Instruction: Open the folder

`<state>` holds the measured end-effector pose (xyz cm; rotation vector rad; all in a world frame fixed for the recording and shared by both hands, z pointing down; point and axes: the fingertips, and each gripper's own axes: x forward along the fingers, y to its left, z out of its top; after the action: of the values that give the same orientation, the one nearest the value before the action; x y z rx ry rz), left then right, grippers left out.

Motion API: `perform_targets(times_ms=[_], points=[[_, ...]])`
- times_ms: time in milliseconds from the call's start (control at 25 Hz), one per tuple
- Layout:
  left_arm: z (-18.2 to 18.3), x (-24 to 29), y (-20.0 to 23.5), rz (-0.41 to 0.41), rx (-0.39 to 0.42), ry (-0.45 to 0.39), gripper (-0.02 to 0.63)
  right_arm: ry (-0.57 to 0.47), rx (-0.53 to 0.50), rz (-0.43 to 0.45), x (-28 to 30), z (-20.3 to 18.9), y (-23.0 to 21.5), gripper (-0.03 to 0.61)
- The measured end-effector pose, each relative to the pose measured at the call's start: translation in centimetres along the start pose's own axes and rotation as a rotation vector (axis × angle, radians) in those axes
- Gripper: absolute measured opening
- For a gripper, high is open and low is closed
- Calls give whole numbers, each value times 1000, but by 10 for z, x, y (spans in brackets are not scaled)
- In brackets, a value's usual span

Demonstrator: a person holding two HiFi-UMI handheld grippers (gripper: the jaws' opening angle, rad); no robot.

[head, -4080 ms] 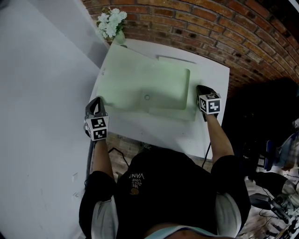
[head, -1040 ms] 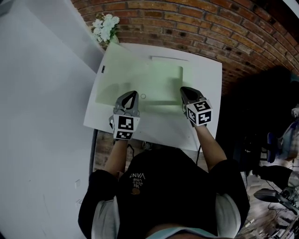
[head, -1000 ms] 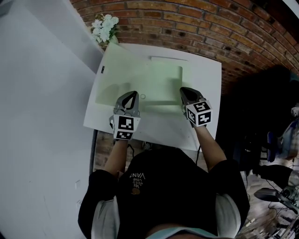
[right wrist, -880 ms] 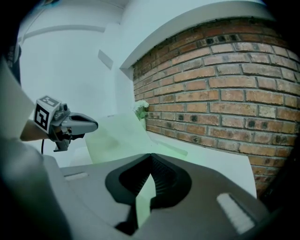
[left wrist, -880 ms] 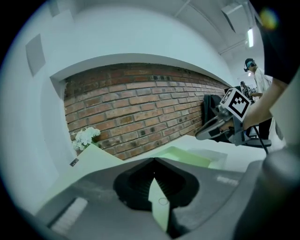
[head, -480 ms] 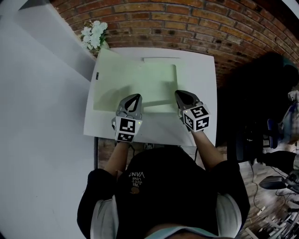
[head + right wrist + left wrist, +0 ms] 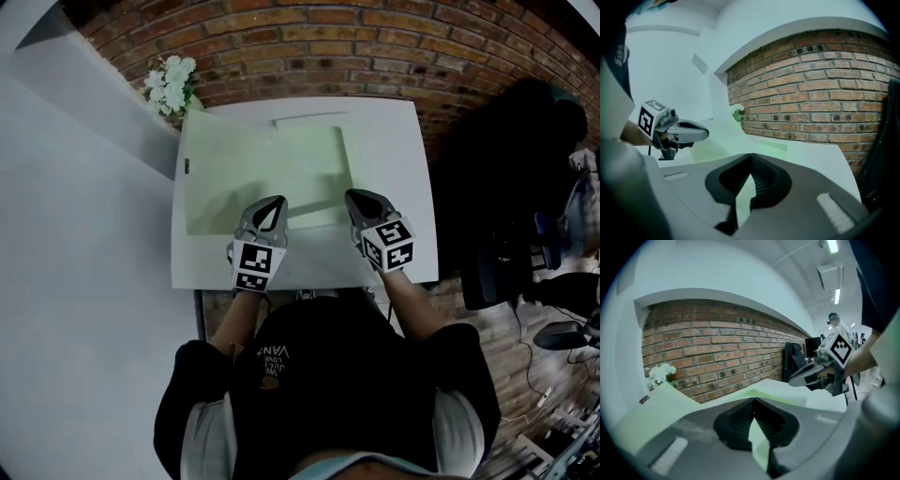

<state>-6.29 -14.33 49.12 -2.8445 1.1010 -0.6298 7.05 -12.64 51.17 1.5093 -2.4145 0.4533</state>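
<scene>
Two clenched claws at the near edge of the pale green folder (image 7: pixel 267 159) on the white surface (image 7: pixel 394 141)

In my head view the folder lies flat across the 9 o'clock half and the middle of the surface. Its far left corner points toward the white flowers (image 7: pixel 169 82) at 11 o'clock, and the brick wall (image 7: pixel 309 47) runs along 12 o'clock. My left claw (image 7: pixel 277 201) sits over the folder's 6 o'clock edge and my right claw (image 7: pixel 352 196) over its 4 o'clock corner, the two near each other and both tilted a little downward. In each gripper view I read the jaws clenched tip to tip, with the green of the folder showing through the gap behind the tips. I cannot tell whether either tip touches the sheet. Bare surface lies at 3 o'clock of the folder
</scene>
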Motion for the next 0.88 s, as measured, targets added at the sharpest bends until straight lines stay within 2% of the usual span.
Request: perform_targets(times_ms=[880], points=[[-11,10,-40,-213,-2,-24,2,-50,113,-174,-39,-29,7,-3]])
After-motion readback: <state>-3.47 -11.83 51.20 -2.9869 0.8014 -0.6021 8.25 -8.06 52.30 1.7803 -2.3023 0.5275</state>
